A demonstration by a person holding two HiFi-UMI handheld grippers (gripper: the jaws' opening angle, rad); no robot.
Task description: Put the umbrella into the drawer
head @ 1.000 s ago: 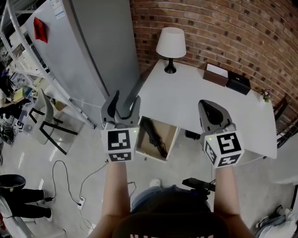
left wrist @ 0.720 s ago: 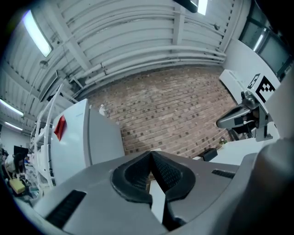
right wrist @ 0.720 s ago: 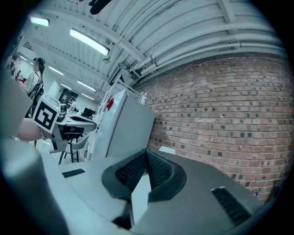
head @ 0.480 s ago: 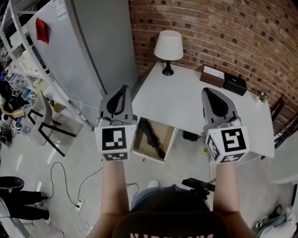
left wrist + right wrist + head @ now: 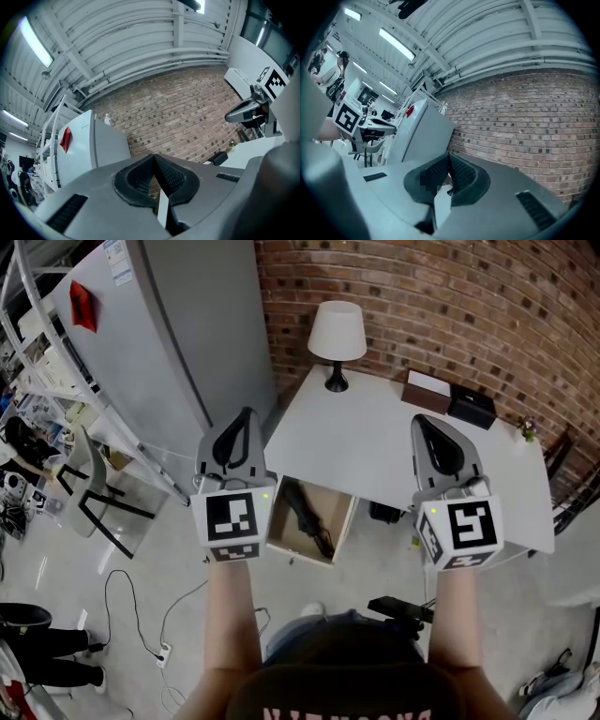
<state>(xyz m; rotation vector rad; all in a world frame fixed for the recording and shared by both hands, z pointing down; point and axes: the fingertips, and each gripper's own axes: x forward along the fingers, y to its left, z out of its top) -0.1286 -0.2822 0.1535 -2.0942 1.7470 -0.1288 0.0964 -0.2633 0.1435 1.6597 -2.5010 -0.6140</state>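
- The black folded umbrella (image 5: 305,515) lies slantwise inside the open wooden drawer (image 5: 280,534), which is pulled out from the front edge of the white table (image 5: 375,442).
- The left gripper (image 5: 245,420) is held in the air, left of the drawer and apart from it; its ribbed black pads (image 5: 138,180) are pressed together with nothing between them.
- The right gripper (image 5: 426,426) is held over the table's front part, to the right of the drawer; its ribbed pads (image 5: 462,174) also meet, empty.
- Both grippers point towards the red brick wall (image 5: 450,306).
- On the table's far side stand a white-shaded lamp on a black base (image 5: 337,332), a brown box with a white top (image 5: 427,390) and a black box (image 5: 472,409).
- A tall grey cabinet (image 5: 178,334) stands left of the table.
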